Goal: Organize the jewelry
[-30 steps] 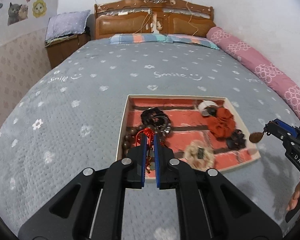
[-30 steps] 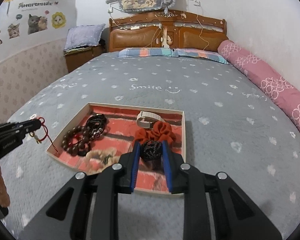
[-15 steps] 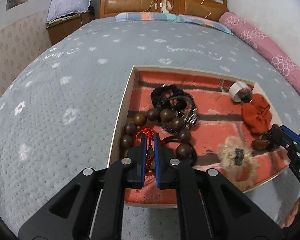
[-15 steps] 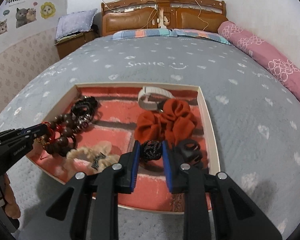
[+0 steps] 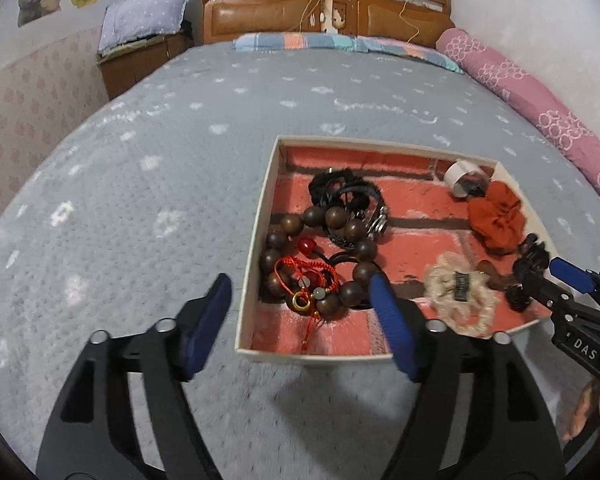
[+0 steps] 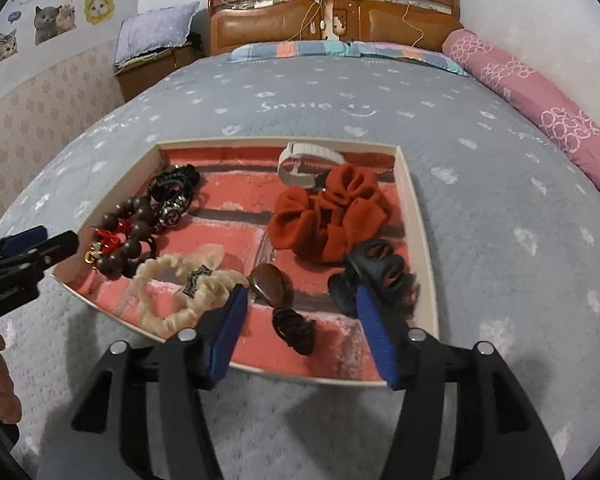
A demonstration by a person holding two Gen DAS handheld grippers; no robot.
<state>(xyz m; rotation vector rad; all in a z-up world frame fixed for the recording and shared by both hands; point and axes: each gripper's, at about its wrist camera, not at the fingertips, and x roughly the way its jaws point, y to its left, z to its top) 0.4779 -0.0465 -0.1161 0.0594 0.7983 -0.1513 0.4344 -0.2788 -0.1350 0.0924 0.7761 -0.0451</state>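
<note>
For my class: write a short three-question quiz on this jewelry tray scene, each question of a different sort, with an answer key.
1. True or false: the left gripper is shut on the red cord bracelet.
2. Multiple choice: what lies directly between the open fingers of the right gripper? A) the rust scrunchie B) the small brown claw clip C) the white band
3. Fill in: the wooden bead bracelet lies at the ___ side of the tray, as seen from the left wrist.

Key
1. False: both fingers stand wide apart, and the red cord bracelet rests on the beads in the tray.
2. B
3. Left
</note>
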